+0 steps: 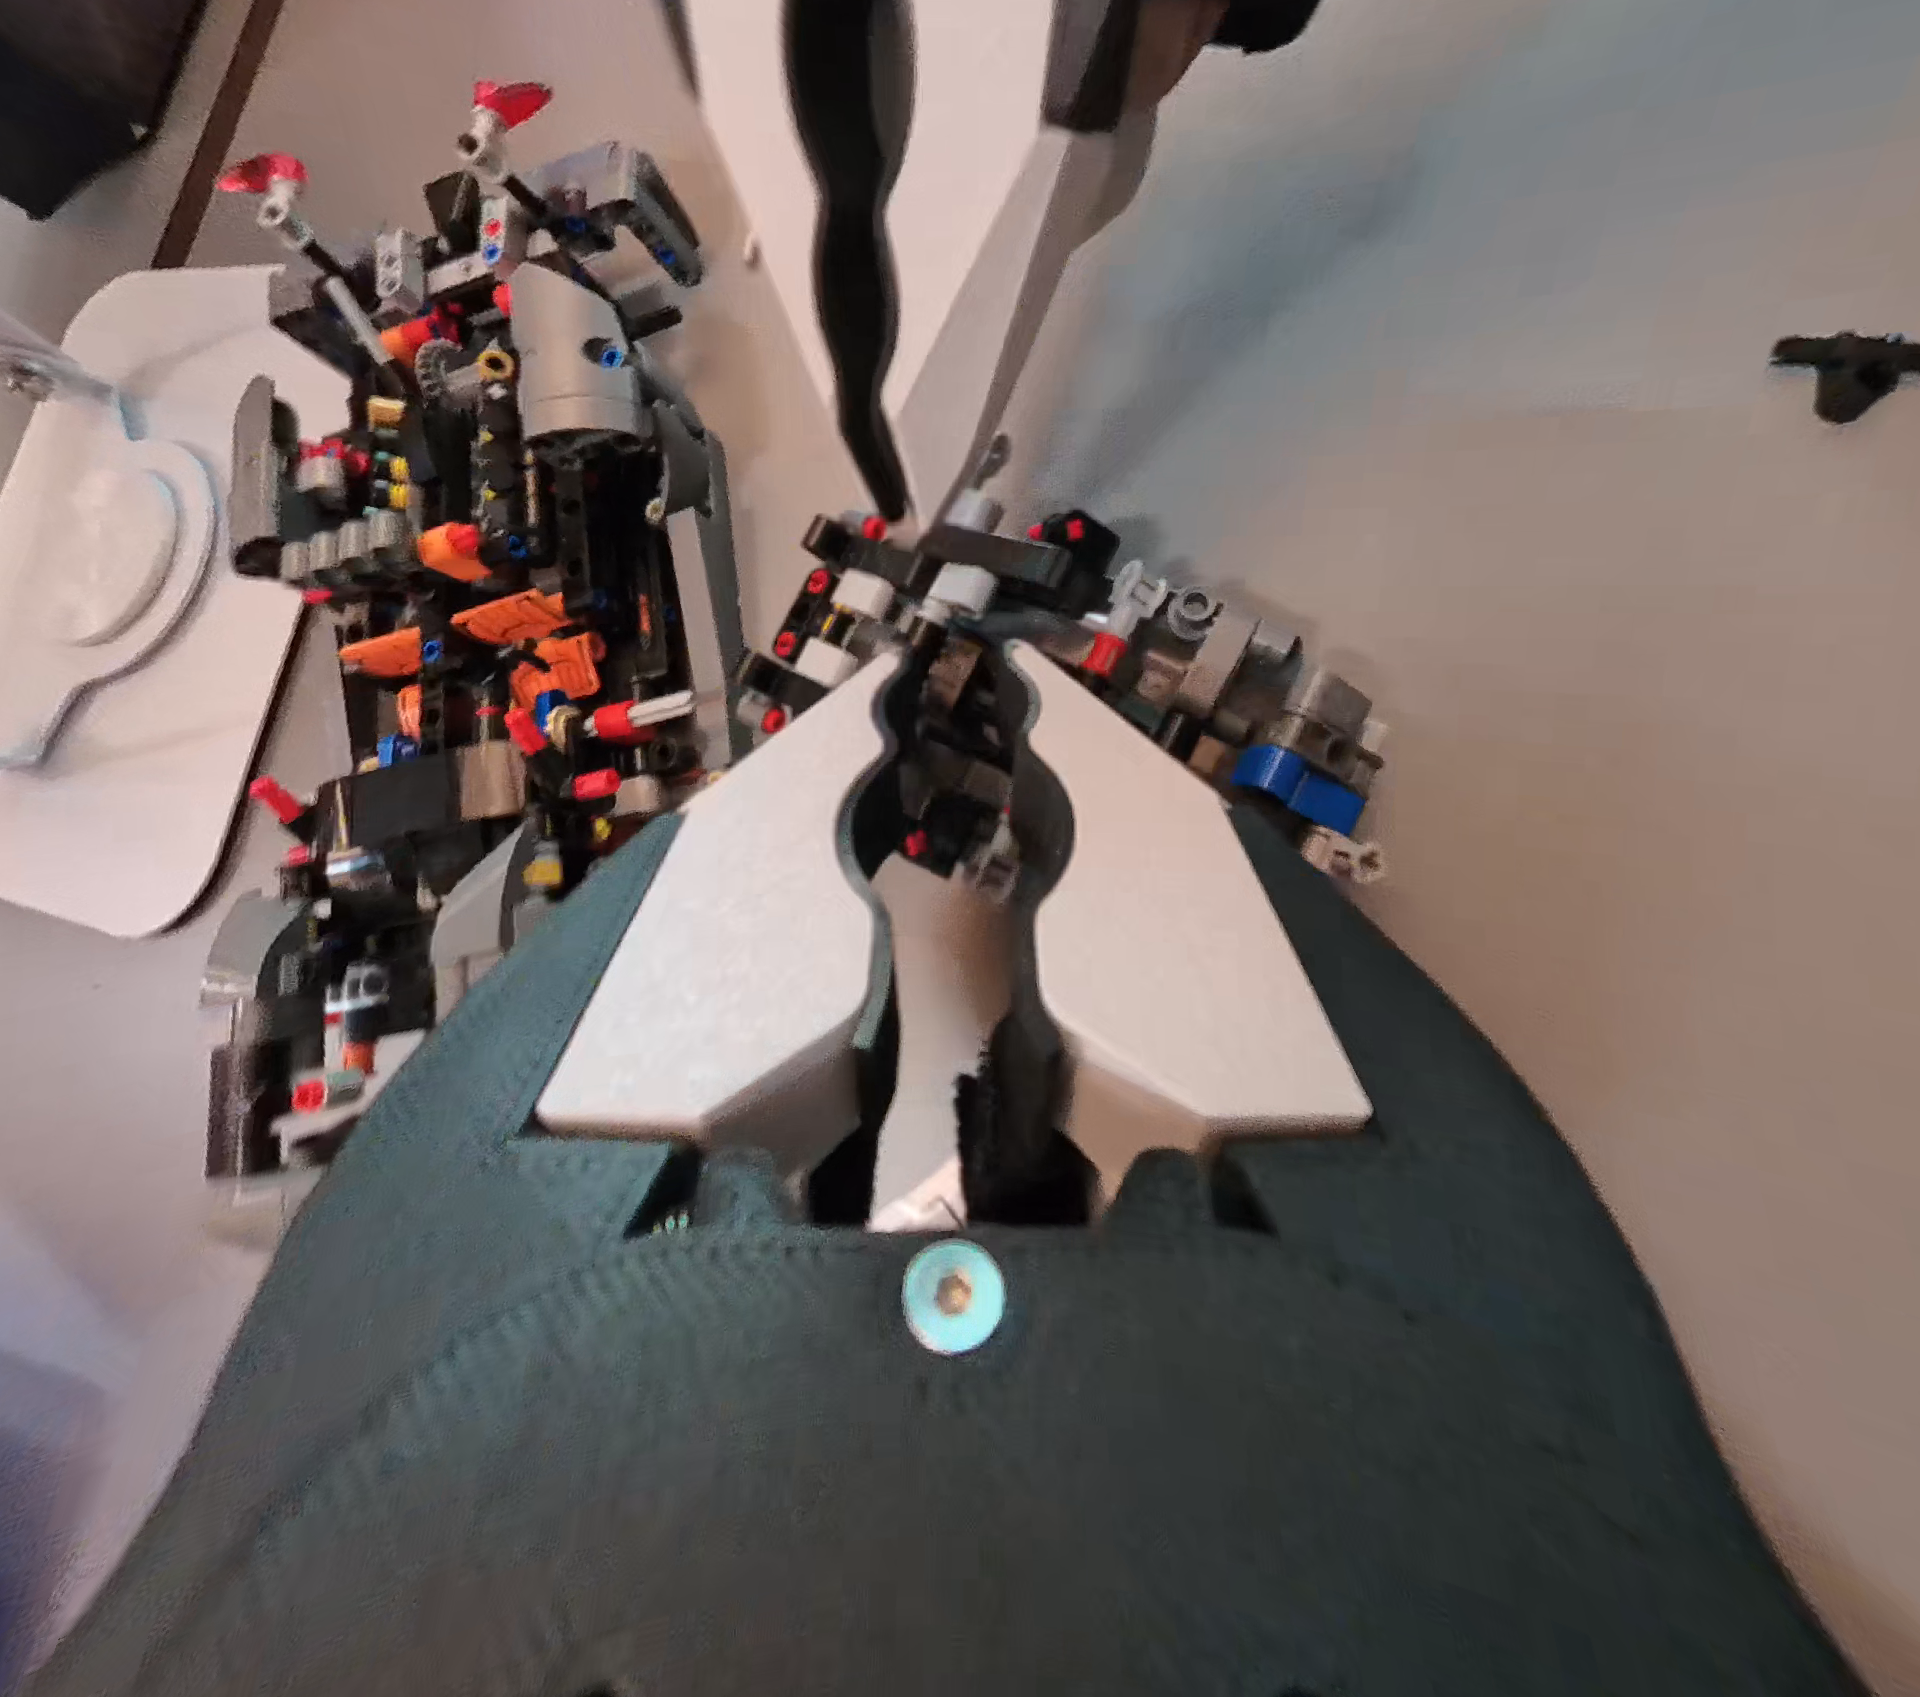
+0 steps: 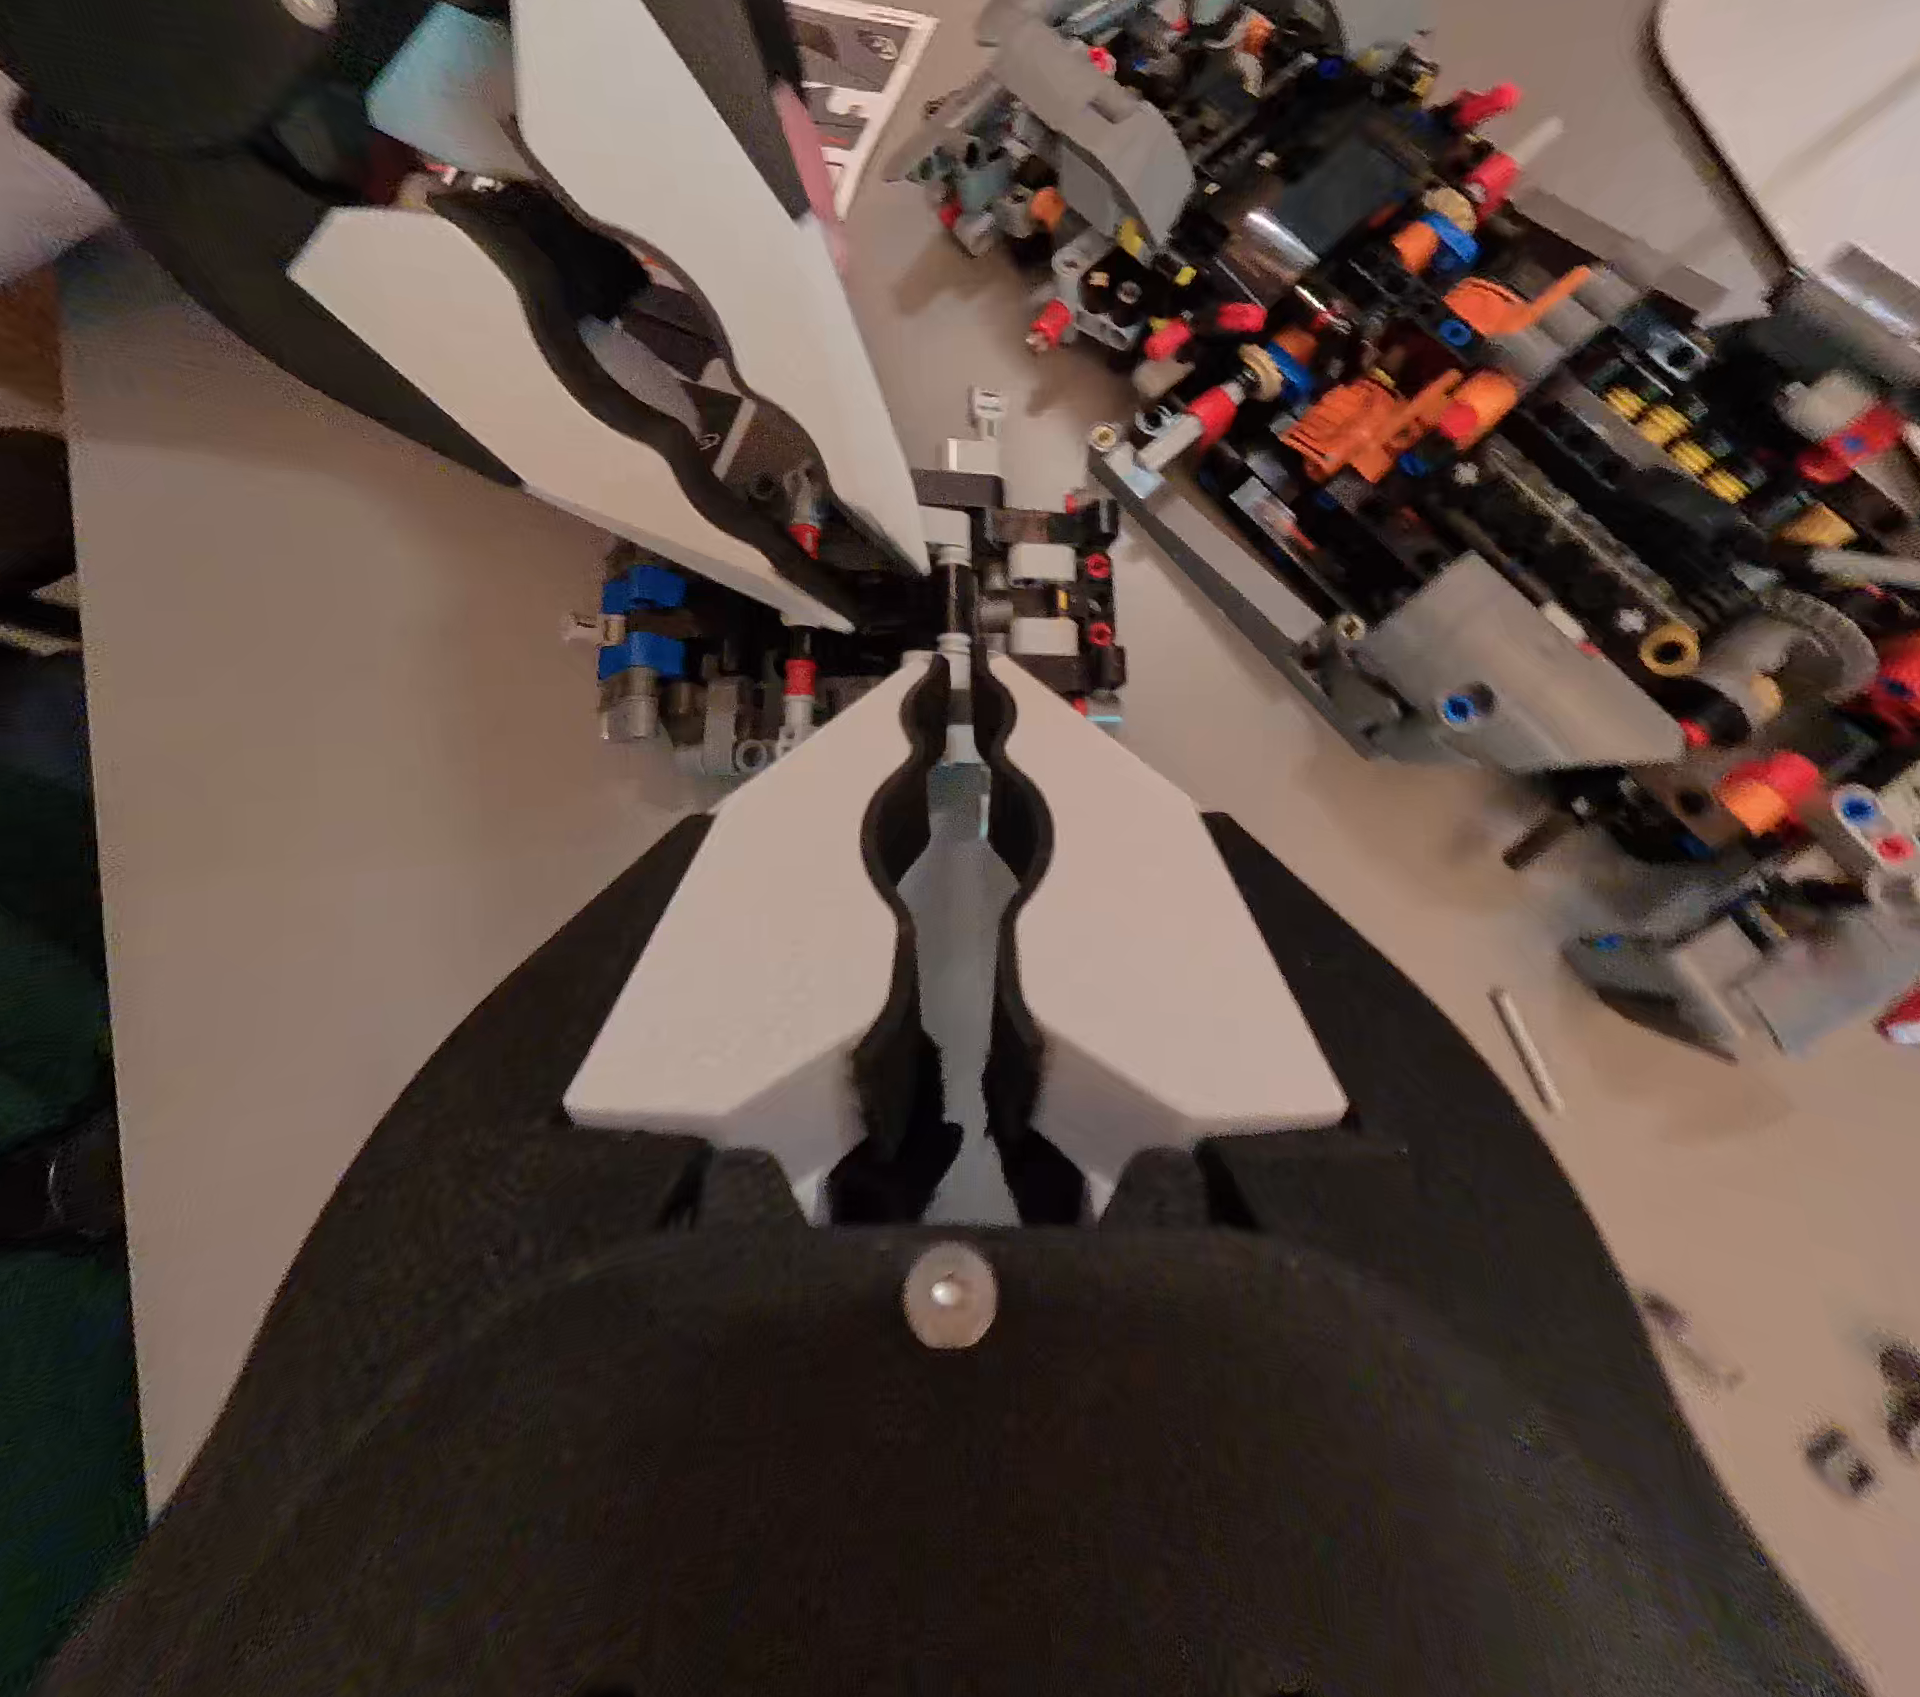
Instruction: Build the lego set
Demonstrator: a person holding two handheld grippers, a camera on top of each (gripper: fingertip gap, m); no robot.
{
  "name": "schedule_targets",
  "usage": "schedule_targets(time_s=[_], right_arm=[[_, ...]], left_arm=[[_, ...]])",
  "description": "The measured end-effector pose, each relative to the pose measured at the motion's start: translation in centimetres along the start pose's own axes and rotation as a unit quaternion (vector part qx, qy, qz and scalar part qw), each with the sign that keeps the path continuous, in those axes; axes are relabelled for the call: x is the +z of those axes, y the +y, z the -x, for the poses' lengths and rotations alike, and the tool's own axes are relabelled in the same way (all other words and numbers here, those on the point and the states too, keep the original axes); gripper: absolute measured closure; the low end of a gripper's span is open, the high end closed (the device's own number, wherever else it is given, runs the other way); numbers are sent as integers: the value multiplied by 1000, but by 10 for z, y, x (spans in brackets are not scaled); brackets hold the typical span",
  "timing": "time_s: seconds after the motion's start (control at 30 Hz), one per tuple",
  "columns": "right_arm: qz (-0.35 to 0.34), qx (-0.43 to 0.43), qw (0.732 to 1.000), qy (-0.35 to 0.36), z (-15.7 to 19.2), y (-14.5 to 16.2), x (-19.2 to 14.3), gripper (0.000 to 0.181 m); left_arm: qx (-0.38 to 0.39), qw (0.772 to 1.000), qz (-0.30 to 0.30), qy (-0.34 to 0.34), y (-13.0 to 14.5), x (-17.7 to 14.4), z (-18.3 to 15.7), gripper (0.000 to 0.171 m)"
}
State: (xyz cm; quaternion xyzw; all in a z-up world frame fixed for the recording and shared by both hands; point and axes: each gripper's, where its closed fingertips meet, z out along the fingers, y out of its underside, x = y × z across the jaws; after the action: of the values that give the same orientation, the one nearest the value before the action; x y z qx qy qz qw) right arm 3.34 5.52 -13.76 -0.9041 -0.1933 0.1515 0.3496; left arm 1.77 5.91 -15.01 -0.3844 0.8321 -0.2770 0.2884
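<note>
While the big grey-and-orange chassis (image 1: 488, 608) lay parked at the left of the surface (image 1: 1558, 712), seemingly set aside, the left gripper (image 1: 961, 671) had its fingers closed on the small black-and-grey subassembly (image 1: 1039, 598), apparently to steady it. Opposite, the right gripper (image 2: 958, 671) came in with its fingers nearly shut around a slim grey axle-like piece (image 2: 954, 712), probably to press it into that subassembly. Motion blur hid whether the piece had seated, both pairs of fingers covered the subassembly's middle, and a small black part (image 1: 1844, 380) at far right stayed unidentifiable.
</note>
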Motion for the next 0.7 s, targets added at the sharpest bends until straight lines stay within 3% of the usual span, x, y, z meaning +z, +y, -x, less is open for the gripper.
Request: schedule_targets(time_s=[0.23, 0.37, 0.7], right_arm=[[-34, 99, 994, 21, -12, 15, -14, 163], [-9, 149, 989, -20, -6, 34, -3, 143], [-54, 184, 976, -99, 8, 32, 10, 160]], left_arm=[[-66, 997, 1, -48, 10, -24, 20, 153], [-140, 989, 16, -42, 23, -23, 24, 143], [-270, 962, -22, 33, 26, -14, 20, 130]])
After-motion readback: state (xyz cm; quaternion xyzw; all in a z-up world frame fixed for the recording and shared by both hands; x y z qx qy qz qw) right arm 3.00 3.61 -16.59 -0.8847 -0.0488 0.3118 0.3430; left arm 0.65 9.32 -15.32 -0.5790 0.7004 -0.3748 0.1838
